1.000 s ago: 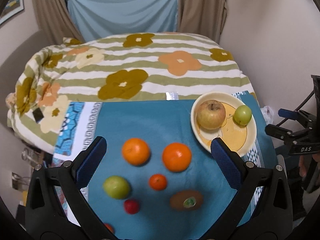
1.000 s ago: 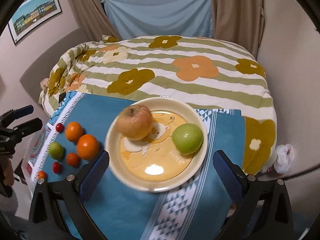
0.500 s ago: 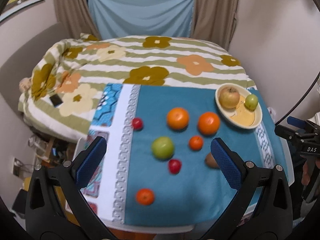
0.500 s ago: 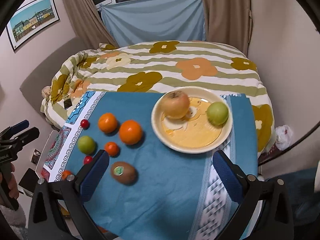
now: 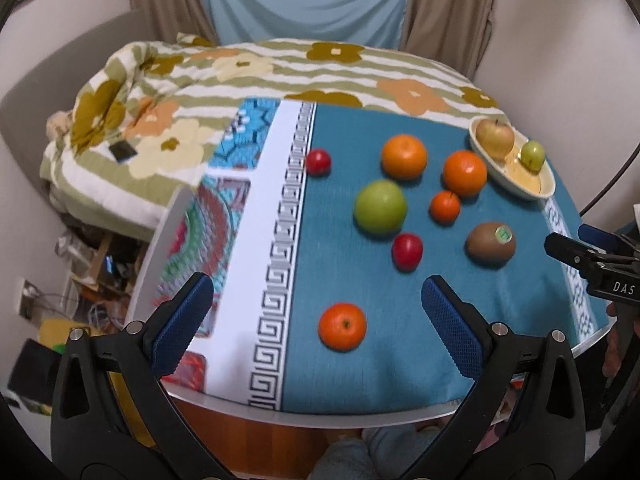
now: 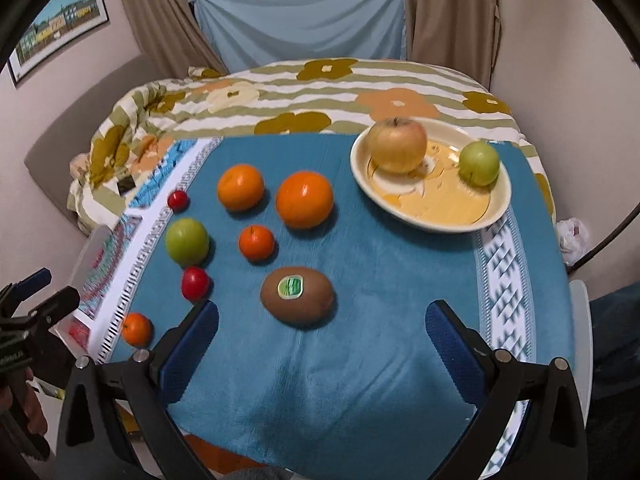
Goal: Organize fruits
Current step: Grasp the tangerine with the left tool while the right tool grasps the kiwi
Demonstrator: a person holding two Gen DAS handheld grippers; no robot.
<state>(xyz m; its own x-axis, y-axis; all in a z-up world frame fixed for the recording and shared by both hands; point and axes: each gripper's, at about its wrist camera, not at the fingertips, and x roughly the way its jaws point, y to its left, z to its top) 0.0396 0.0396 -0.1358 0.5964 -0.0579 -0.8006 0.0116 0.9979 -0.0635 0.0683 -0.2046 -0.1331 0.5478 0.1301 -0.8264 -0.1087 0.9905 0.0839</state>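
Note:
On the blue cloth lie two oranges (image 6: 241, 187) (image 6: 305, 199), a small tangerine (image 6: 256, 242), a green apple (image 6: 187, 240), two small red fruits (image 6: 195, 283) (image 6: 177, 200), a kiwi (image 6: 297, 295) and another tangerine (image 5: 342, 325). A cream plate (image 6: 494, 210) at the far right holds a yellow-red apple (image 6: 397, 145) and a small green apple (image 6: 479, 163). My left gripper (image 5: 318, 322) is open, above the near tangerine. My right gripper (image 6: 322, 338) is open, just before the kiwi. Both are empty.
The round table's near edge (image 5: 320, 416) is close below both grippers. A bed with a flowered striped blanket (image 6: 320, 92) lies behind the table. Clutter sits on the floor at the left (image 5: 92, 264). A wall stands at the right.
Both grippers have pulled back and away from the plate, so the whole table now shows. No fruit has moved. Both stay open.

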